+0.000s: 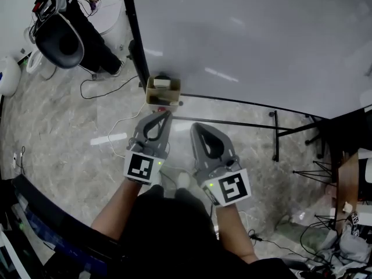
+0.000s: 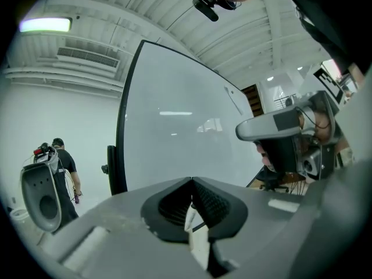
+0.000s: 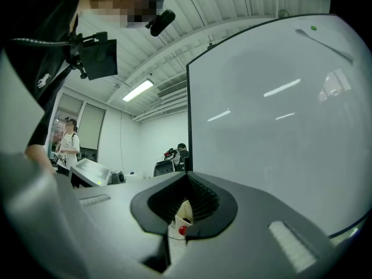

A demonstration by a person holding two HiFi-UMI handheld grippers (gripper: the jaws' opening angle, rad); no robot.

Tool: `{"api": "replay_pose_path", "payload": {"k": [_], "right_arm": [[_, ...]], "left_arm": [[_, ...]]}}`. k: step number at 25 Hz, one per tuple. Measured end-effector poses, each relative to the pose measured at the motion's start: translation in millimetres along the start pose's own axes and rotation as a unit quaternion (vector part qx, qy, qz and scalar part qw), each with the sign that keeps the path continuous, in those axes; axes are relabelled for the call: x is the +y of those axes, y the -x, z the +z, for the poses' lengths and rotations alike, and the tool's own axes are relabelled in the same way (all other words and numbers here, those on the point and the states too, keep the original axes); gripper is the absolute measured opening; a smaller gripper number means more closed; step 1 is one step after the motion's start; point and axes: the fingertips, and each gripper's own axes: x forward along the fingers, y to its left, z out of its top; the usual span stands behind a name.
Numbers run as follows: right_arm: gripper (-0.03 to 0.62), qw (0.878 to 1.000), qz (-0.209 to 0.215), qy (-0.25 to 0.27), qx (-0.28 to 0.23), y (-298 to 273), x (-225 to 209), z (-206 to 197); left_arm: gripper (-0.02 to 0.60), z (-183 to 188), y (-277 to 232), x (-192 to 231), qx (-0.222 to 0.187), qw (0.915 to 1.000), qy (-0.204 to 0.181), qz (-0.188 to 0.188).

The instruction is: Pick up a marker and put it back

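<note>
A small tan holder box (image 1: 163, 92) hangs at the lower left corner of the whiteboard (image 1: 250, 39), with a white item lying on top of it. In the right gripper view the box (image 3: 181, 214) shows through the gap below the jaws, with a marker's red cap (image 3: 182, 230) on it. My left gripper (image 1: 167, 115) points at the box's underside; its jaws (image 2: 192, 181) meet with nothing between them. To its right, my right gripper (image 1: 195, 127) is shut too, jaws (image 3: 187, 176) touching and empty.
The whiteboard stand's black legs (image 1: 279, 132) run along the floor to the right. A person with a dark chair-shaped pack (image 1: 61, 39) stands at the far left. Cables (image 1: 110, 138) lie on the marble floor, and tripods and clutter (image 1: 343, 214) fill the right edge.
</note>
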Motion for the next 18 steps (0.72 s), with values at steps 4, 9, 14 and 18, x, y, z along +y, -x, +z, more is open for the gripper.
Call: {"api": "replay_pose_path", "payload": {"k": [4, 9, 14, 18], "right_arm": [[0.009, 1.0, 0.0, 0.006, -0.006, -1, 2, 1], [0.009, 1.0, 0.003, 0.013, 0.002, -3, 6, 4], [0.009, 1.0, 0.006, 0.016, -0.005, -4, 11, 8], [0.009, 1.0, 0.006, 0.019, -0.005, -4, 14, 10]], "left_arm": [[0.005, 12, 7, 9, -0.01, 0.9999, 0.003, 0.008], [0.005, 20, 14, 15, -0.018, 0.9997, 0.005, 0.013], [0.005, 22, 20, 17, -0.019, 0.9997, 0.006, 0.015], [0.005, 23, 23, 17, -0.019, 0.9997, 0.01, 0.012]]}}
